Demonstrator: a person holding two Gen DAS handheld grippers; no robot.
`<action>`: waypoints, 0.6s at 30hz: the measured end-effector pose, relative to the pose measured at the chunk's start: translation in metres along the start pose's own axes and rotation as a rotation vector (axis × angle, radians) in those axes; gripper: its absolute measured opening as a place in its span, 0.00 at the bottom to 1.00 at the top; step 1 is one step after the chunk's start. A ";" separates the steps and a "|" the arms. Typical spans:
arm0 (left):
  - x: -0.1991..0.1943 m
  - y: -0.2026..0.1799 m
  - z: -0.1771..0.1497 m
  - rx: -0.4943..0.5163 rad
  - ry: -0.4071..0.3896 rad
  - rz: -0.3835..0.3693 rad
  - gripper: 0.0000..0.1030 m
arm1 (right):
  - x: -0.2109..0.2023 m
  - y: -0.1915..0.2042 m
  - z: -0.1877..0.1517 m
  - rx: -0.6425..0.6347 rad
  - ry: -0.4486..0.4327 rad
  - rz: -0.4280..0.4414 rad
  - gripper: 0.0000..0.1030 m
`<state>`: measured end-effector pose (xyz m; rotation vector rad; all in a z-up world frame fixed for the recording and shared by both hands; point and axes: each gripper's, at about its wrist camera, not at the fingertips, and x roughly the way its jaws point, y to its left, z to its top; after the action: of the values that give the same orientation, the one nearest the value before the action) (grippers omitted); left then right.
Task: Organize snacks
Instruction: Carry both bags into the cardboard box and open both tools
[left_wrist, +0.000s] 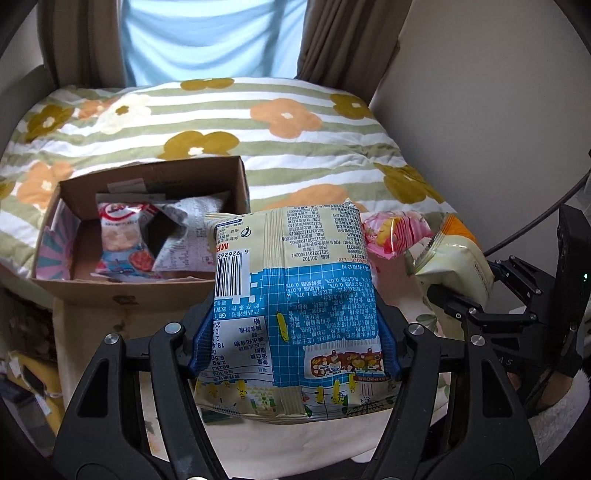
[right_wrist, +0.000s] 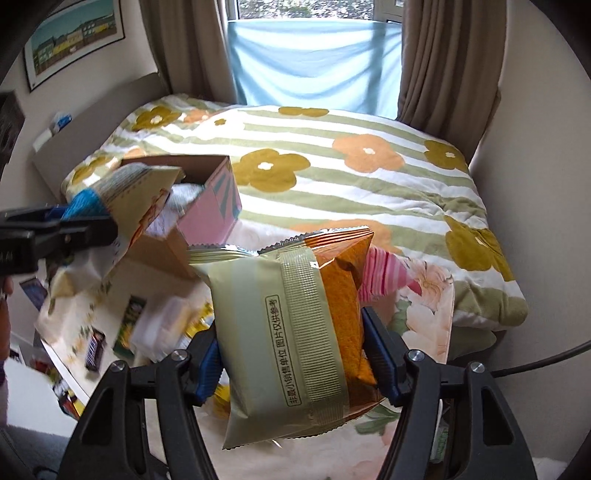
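Two grippers, each gripping one snack packet above the bed.

Left gripper (left_wrist: 295, 343) pinching one blue-and-cream packet (left_wrist: 295, 288); right gripper (right_wrist: 295, 358) clamping one green-and-orange packet (right_wrist: 291, 332). Sitting at ten o'clock: one cardboard box (left_wrist: 147, 295) holding two packets. Lying at one o'clock: one pink-striped packet (right_wrist: 384, 277).

A blue-and-cream snack bag (left_wrist: 295, 302), barcode side up, hung clear of the bed, pinched at its sides. A pale green and orange snack bag (right_wrist: 291, 343) was likewise raised, seam side showing. A pink striped packet (left_wrist: 393, 232) lay on the bed near its front edge. The open cardboard box (left_wrist: 147, 236) on the bed held a red-and-white packet (left_wrist: 123, 236) and a white packet (left_wrist: 188, 236).
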<state>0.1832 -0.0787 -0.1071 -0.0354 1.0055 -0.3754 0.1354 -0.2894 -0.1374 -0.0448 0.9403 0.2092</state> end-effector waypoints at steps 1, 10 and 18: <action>-0.005 0.006 0.002 0.005 -0.009 0.003 0.64 | -0.001 0.004 0.006 0.012 -0.007 -0.001 0.61; -0.034 0.074 0.039 -0.017 -0.082 0.077 0.65 | 0.001 0.050 0.058 0.035 -0.049 0.047 0.61; -0.029 0.147 0.068 -0.065 -0.083 0.187 0.65 | 0.022 0.085 0.096 0.029 -0.056 0.108 0.61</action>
<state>0.2685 0.0582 -0.0763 -0.0152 0.9297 -0.1686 0.2078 -0.1907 -0.0941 0.0383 0.8901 0.2956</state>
